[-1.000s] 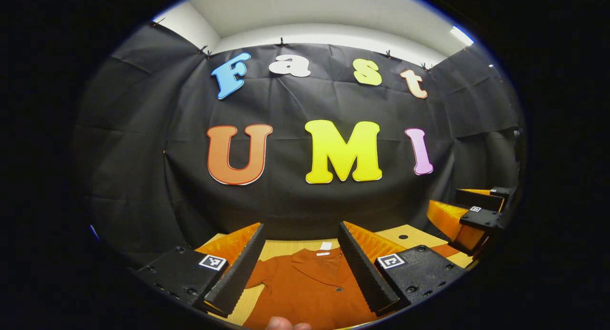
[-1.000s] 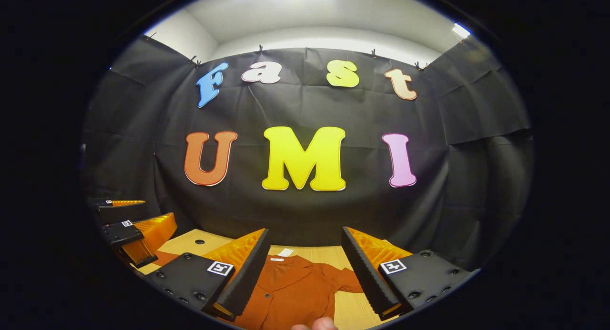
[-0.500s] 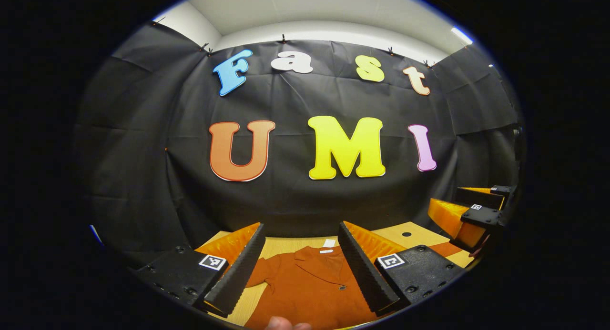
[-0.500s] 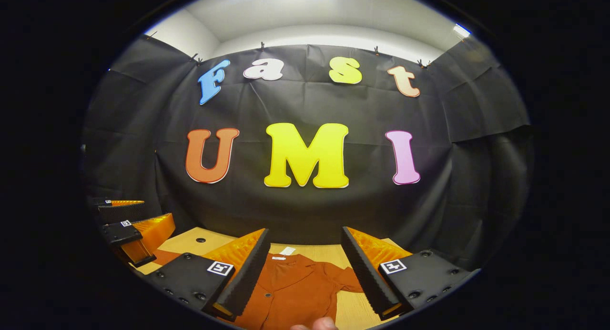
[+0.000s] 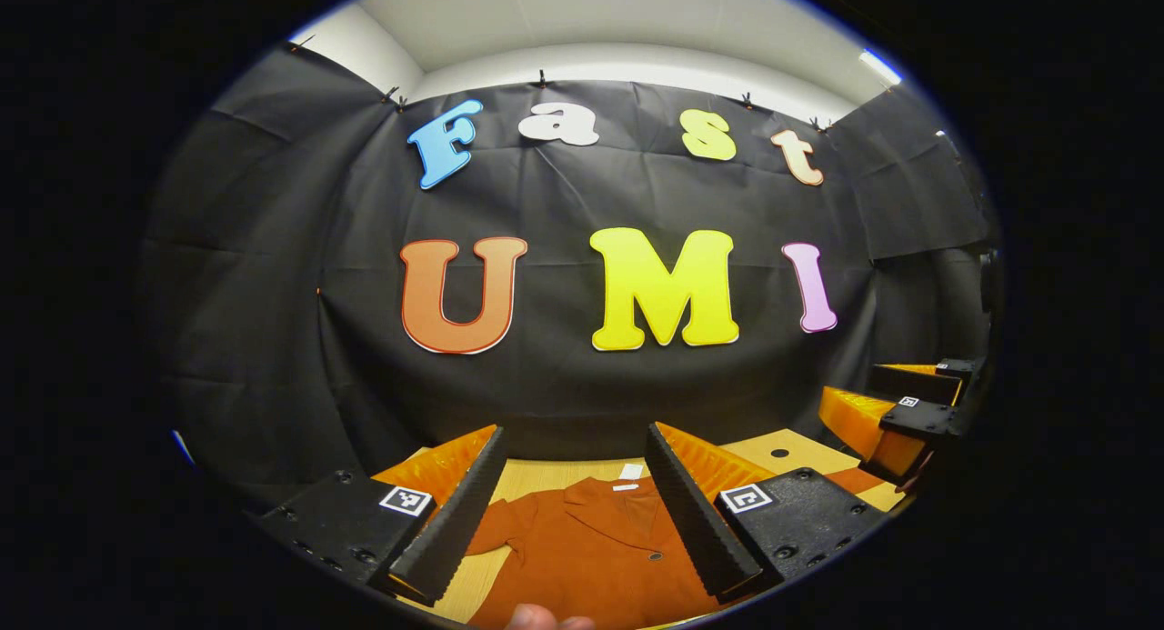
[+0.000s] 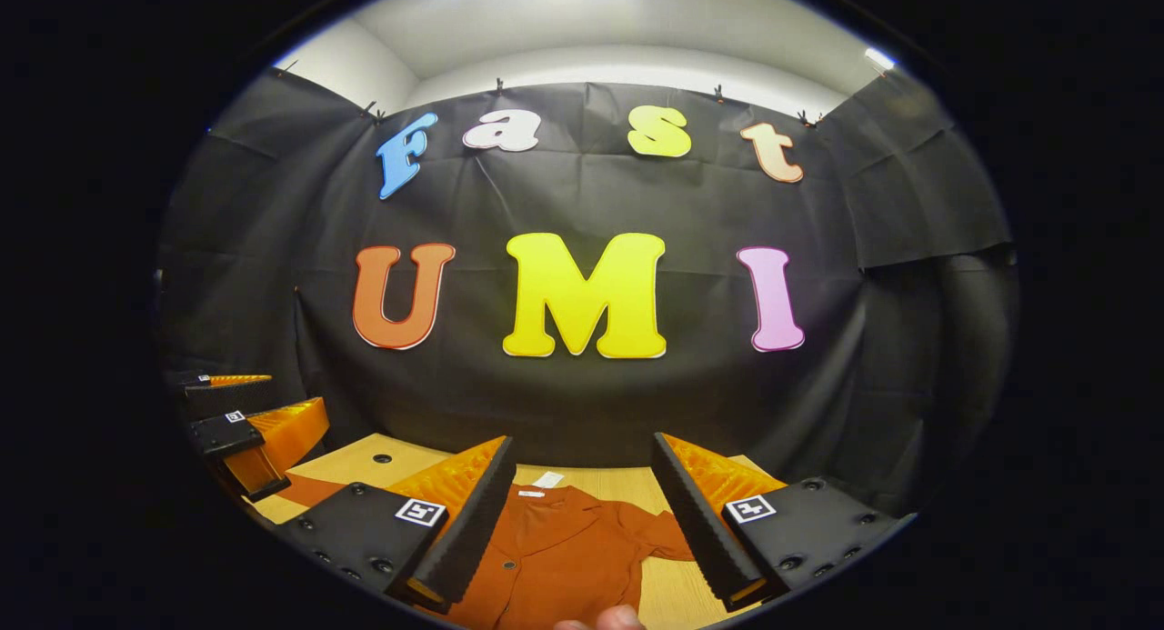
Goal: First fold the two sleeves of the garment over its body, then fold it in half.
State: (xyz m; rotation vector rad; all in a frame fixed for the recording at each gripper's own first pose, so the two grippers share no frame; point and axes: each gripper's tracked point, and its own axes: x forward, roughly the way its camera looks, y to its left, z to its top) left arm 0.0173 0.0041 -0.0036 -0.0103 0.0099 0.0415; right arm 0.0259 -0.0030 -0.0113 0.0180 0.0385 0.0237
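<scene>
The rust-orange garment (image 5: 591, 548) lies flat on the wooden table (image 5: 546, 474), collar toward the booth's black wall, bare wood along its sleeves. Above it the left gripper (image 5: 575, 503) and right gripper (image 6: 582, 512) hover spread apart, grasping nothing. Since a second ago, barely anything has shifted.

Black cloth (image 5: 564, 375) hangs as the back wall, clipped along its top edge. Above the cloth runs a white wall (image 5: 627, 62) and ceiling with a lamp (image 5: 880, 66). Below the cloth lies a wooden table (image 6: 596, 485).
</scene>
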